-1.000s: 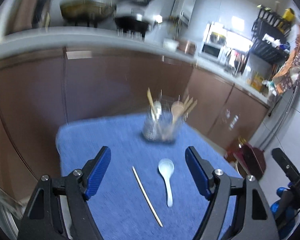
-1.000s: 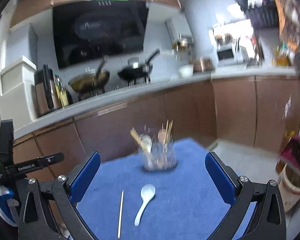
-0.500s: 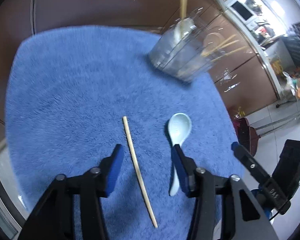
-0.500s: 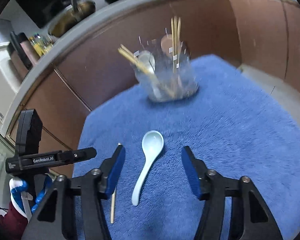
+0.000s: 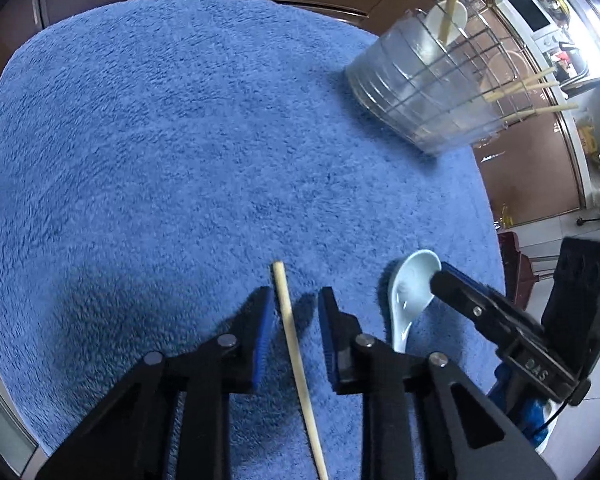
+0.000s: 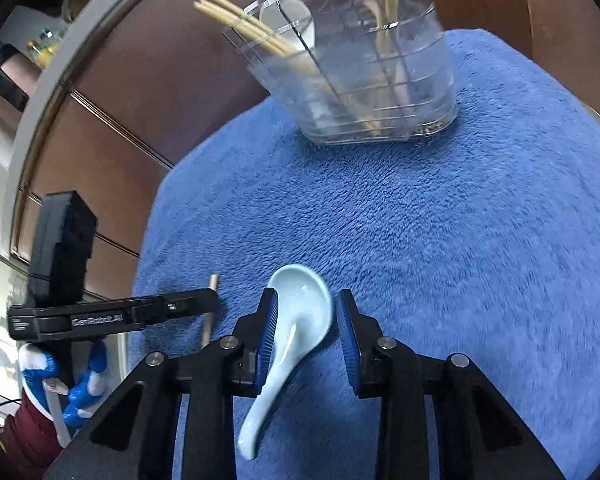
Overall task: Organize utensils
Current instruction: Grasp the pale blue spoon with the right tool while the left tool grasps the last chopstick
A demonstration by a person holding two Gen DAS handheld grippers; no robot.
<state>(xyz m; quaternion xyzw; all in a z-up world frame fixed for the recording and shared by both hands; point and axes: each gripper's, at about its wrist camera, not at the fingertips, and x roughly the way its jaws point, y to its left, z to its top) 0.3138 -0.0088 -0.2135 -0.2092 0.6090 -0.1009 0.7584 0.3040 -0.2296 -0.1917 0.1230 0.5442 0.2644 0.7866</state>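
Left wrist view: my left gripper is down at the blue towel, its jaws a little apart with a wooden chopstick lying lengthwise in the gap; neither blue pad presses on it, and its tip reaches just past my fingertips. Just to the right lies a pale blue soup spoon, bowl up, and a black finger of my other gripper crosses over the spoon's bowl. At the far right of the towel stands a clear plastic holder with chopsticks and a white spoon leaning out of it. In the right wrist view, my right gripper straddles the soup spoon: the jaws are narrowly parted on either side of the bowl, the left pad touching or nearly touching its edge, the right pad with a sliver of towel showing beside it. The handle runs back beneath me. The left gripper pokes in from the left over the chopstick, and the holder sits at the towel's far edge.
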